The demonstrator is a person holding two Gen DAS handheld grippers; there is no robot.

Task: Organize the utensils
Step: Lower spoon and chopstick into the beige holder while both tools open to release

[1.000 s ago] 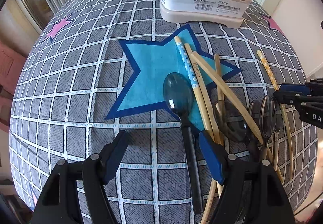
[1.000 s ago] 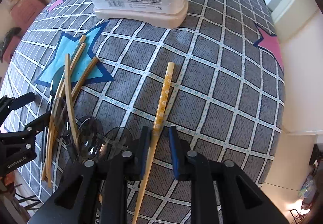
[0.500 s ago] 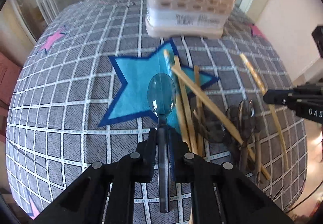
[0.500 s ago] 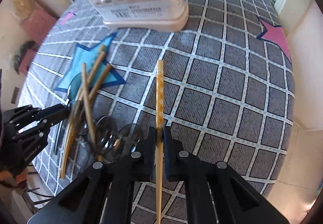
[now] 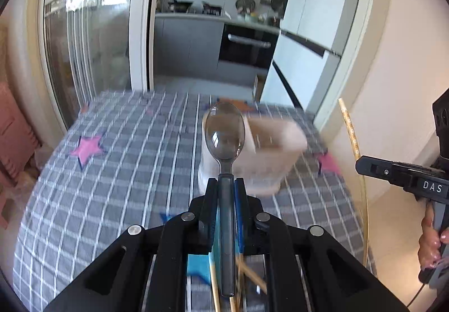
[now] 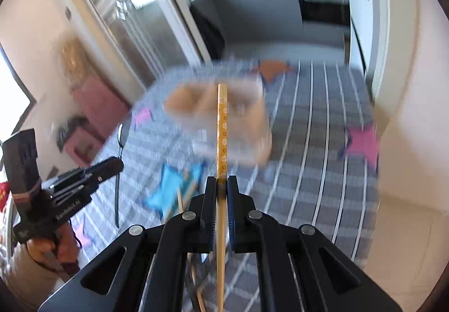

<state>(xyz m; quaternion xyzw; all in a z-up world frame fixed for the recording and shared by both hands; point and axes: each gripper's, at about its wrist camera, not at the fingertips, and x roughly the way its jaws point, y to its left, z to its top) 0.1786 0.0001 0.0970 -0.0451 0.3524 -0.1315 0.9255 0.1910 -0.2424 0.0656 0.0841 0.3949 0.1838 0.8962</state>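
Both of the person's tools are up off the counter (image 5: 92,188) at once, each with one utensil. The left gripper (image 5: 226,185) has closed tight on the handle of a dark see-through spoon (image 5: 224,135), whose bowl stands up ahead of the jaws, lined up with the pale plastic utensil holder (image 5: 269,154) near the far edge of the counter. The right gripper (image 6: 221,185) is pinched nearly together on a yellow flower-patterned chopstick (image 6: 222,132), held well down its length, so a long stretch sticks out in front and more hangs behind. The holder (image 6: 233,121) is blurred in both views, so I cannot make out its compartments. A few chopsticks (image 5: 247,278) lie near the blue star on the cloth at the near side of the counter, mostly hidden under the left gripper. From here, I'd say the likeliest trouble is the chopstick: it is thin, smooth and gripped at one narrow spot, so it could swivel or slide between the pads and miss the opening. The spoon's handle looks slick too, and its heavier bowl could tip it. With both tools heading for the same holder side by side, they could also knock together or nudge the light holder along the cloth.
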